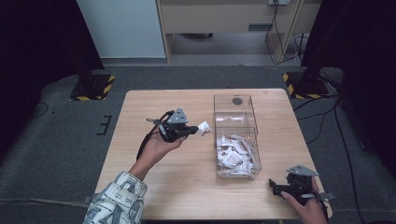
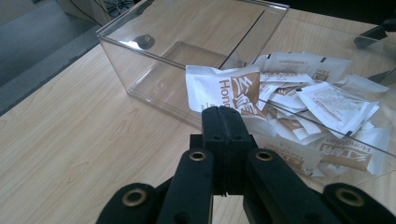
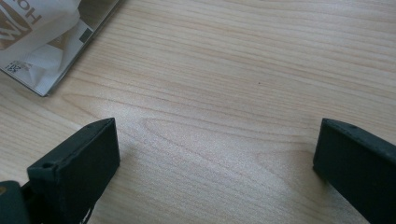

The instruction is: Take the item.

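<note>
The sachet [image 2: 224, 91] has its lower edge hidden between the left gripper [image 2: 223, 122] fingers. Sachets [image 3: 32, 32] in the right gripper view are cut off by the frame's edge, print unreadable.

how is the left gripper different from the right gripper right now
The left gripper has its jaws shut on a white sachet; the right gripper has its jaws wide open with nothing between them. The left gripper is raised beside the clear box, while the right gripper sits low at the table's near edge. Both are black, each held in one hand.
</note>
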The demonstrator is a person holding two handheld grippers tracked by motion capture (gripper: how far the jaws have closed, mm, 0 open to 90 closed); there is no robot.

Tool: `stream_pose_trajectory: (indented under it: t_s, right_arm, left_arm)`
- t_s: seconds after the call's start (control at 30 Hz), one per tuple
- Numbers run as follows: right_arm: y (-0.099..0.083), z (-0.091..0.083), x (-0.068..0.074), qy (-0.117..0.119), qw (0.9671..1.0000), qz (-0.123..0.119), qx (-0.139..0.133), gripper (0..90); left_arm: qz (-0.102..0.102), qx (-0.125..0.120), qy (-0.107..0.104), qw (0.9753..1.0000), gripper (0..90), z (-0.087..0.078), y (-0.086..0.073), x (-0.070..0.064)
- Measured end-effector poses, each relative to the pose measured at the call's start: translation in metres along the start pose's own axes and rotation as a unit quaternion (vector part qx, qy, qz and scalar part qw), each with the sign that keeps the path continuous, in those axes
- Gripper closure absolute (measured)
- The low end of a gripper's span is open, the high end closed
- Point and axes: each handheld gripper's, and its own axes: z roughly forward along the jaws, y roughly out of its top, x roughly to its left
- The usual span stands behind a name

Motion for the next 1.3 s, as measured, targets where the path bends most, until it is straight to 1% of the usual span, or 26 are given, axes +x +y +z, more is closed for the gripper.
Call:
stream_pose_trajectory:
  t_s: [0.33, 0.37, 0.57, 0.93, 1.07, 1.3]
  right_arm:
    - [0.0, 0.0, 0.0, 0.0, 1.0, 0.0, 0.0, 0.9]
    - [0.0, 0.0, 0.0, 0.0, 1.0, 0.0, 0.0, 0.9]
    - [0.0, 0.0, 0.0, 0.0, 1.0, 0.0, 0.0, 0.9]
    - [0.0, 0.0, 0.0, 0.0, 1.0, 0.001, 0.0, 0.9]
    - [0.0, 0.0, 0.0, 0.0, 1.0, 0.001, 0.0, 0.9]
    - [0.0, 0.0, 0.0, 0.0, 1.0, 0.0, 0.0, 0.9]
  left_arm:
    - [-0.011, 0.013, 0.01, 0.9998, 90.0, 0.005, -0.014, 0.01]
    - [-0.009, 0.016, 0.01, 0.9998, 90.0, 0.006, -0.015, 0.011]
    - [-0.013, 0.018, 0.007, 0.9997, 90.0, 0.013, -0.02, 0.011]
    - [-0.014, 0.03, 0.01, 0.9994, 89.9, 0.025, -0.025, 0.013]
    - [-0.01, 0.034, 0.011, 0.9993, 90.0, 0.028, -0.027, 0.012]
    - [-0.013, 0.038, 0.014, 0.9991, 90.0, 0.031, -0.031, 0.013]
